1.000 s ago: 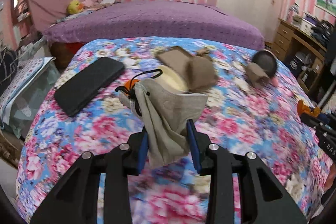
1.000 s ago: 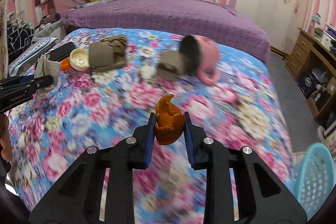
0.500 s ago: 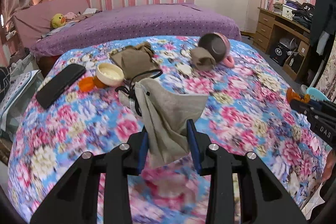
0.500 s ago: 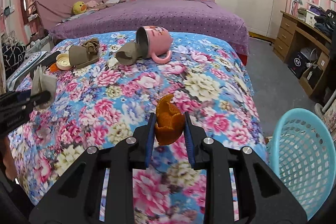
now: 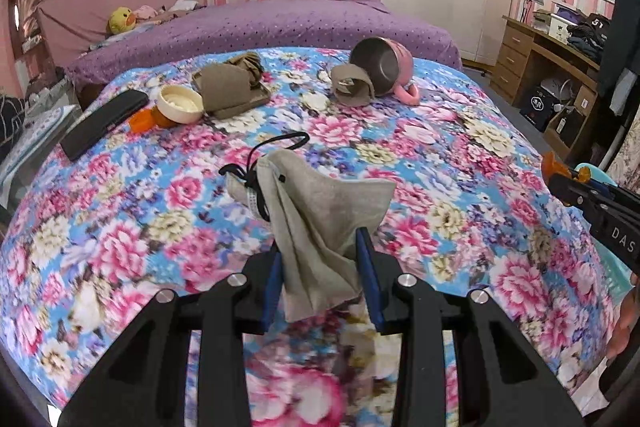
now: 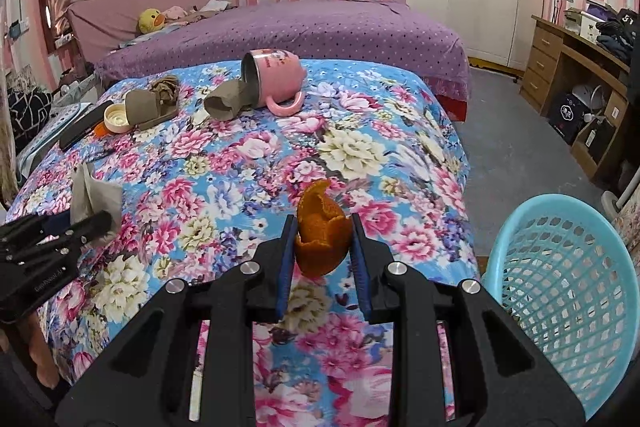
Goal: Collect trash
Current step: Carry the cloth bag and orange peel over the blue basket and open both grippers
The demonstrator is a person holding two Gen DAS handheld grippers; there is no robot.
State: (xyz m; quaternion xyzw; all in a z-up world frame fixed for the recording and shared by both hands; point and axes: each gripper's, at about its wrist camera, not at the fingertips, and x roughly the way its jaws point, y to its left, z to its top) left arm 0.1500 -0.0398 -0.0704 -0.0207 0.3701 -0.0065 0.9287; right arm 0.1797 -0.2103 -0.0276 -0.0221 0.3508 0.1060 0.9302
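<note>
My left gripper is shut on a beige cloth pouch with a black cord, held above the floral bedspread. My right gripper is shut on an orange peel, held over the bed's near right corner. A turquoise plastic basket stands on the floor, to the right of and below the right gripper. In the right wrist view the left gripper with the pouch shows at the left edge. In the left wrist view the right gripper shows at the right edge.
On the bed lie a tipped pink mug with a cardboard tube at its mouth, a brown cloth bundle, a cream lid, an orange scrap and a black phone. A wooden desk stands at the right.
Both grippers have pulled back from the bed and swung right, each keeping its load. The basket has come further into the right wrist view.
</note>
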